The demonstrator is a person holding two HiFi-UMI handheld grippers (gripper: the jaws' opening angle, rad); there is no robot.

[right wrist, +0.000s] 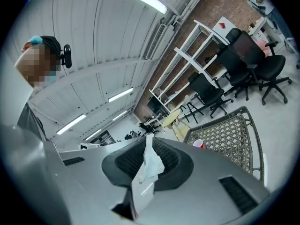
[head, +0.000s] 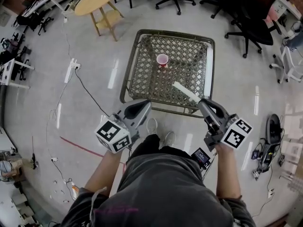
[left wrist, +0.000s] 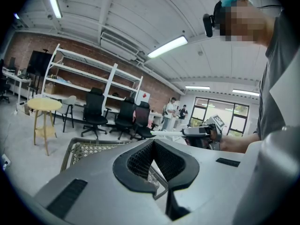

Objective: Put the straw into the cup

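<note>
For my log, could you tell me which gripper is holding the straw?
The right gripper, shut on the white straw; the left gripper is shut on nothing.

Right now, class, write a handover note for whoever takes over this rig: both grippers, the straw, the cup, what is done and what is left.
Left gripper: shut, empty, near the table's front edge.
Right gripper: shut on the paper-wrapped straw, which points out over the wicker table.
The red cup stands upright mid-table, no straw in it.
Done: straw in grip.
Left: carry it to the cup and put it in.
</note>
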